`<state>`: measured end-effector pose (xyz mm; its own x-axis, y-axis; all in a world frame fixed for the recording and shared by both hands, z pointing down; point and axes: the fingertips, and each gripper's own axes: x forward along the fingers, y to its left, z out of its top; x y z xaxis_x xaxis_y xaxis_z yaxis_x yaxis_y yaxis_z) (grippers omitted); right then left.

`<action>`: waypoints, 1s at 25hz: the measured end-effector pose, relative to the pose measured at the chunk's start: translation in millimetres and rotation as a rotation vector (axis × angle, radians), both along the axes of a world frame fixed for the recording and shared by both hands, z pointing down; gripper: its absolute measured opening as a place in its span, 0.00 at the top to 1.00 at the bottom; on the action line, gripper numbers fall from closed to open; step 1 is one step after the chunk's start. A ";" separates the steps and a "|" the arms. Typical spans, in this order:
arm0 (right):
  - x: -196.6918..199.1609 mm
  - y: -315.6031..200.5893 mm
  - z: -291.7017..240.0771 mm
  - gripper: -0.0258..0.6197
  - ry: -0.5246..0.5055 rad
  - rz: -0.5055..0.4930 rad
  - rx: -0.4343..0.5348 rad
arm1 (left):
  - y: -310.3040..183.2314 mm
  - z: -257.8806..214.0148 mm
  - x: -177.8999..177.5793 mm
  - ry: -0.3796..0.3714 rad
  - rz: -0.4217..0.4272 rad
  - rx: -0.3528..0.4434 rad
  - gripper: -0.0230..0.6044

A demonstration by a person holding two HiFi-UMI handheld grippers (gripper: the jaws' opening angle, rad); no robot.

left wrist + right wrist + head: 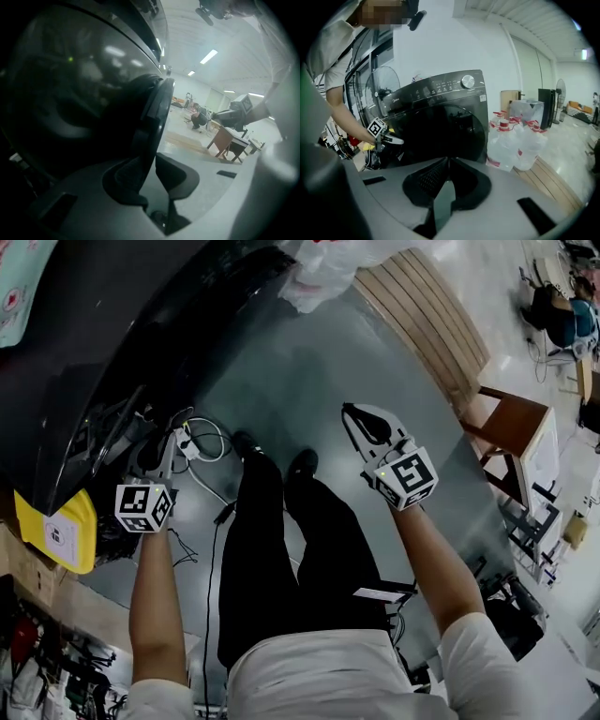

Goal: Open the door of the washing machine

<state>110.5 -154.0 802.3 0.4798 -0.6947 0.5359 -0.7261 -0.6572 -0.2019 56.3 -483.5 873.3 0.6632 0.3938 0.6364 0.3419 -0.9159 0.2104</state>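
Washing machine [454, 101] body: dark, glossy, prob. painted metal. Door [70, 98] smoked, glass-like, v. shiny w/ reflections. Floor [309, 362] smooth grey, slight sheen. Bench [422, 315]: pale wood slats, matt. Bottles [515, 140]: clear plastic. Right gripper [448, 160] shell matt grey plastic, pads [430, 180] black, ribbed.

I log one large open test hall: ceiling strip lights [208, 56], polished grey floor [309, 362], washing machine [440, 117], water jugs [520, 136].
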 end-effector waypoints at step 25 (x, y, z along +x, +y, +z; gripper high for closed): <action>-171.4 246.8 -0.4 0.90 -0.043 0.375 0.042 | 370.0 9.0 -59.3 -0.173 -0.115 -0.254 0.78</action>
<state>-60.9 92.8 801.9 0.6827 -0.4966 0.5359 -0.4270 -0.8664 -0.2589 -3.0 -113.5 882.3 0.6035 0.4828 0.6346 0.1783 -0.8574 0.4828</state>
